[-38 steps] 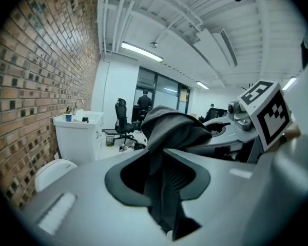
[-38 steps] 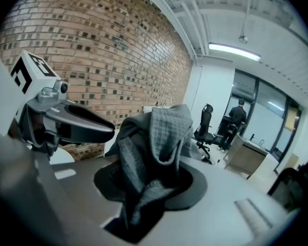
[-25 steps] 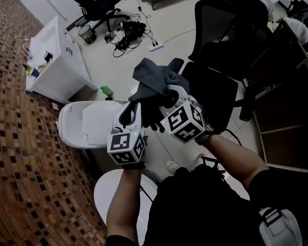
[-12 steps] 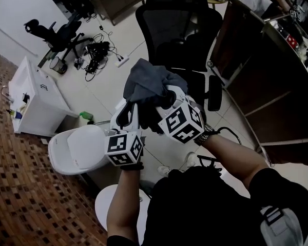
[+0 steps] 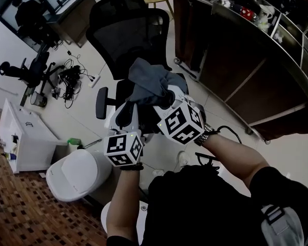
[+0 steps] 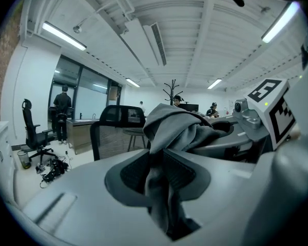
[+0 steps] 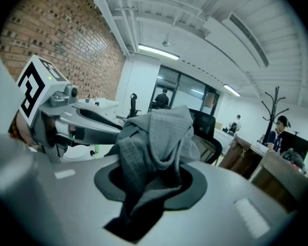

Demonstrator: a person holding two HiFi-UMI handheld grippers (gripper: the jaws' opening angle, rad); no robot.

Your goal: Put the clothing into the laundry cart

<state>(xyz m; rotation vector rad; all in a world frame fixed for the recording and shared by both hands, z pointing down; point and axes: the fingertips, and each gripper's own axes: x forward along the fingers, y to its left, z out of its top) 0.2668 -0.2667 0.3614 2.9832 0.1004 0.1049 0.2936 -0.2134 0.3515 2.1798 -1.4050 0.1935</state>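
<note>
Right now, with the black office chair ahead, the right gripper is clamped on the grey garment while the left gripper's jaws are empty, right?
Not quite: the jaws of the left gripper are not empty. The left gripper view shows them shut on the grey garment too. The right gripper is clamped on it, with the black office chair ahead.

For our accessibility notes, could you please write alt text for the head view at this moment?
Seen from above, a person's left gripper and right gripper, close together, both clamp one bunched grey cloth garment above a pale floor. A black mesh office chair stands just beyond it, and a white lidded container sits lower left.
</note>
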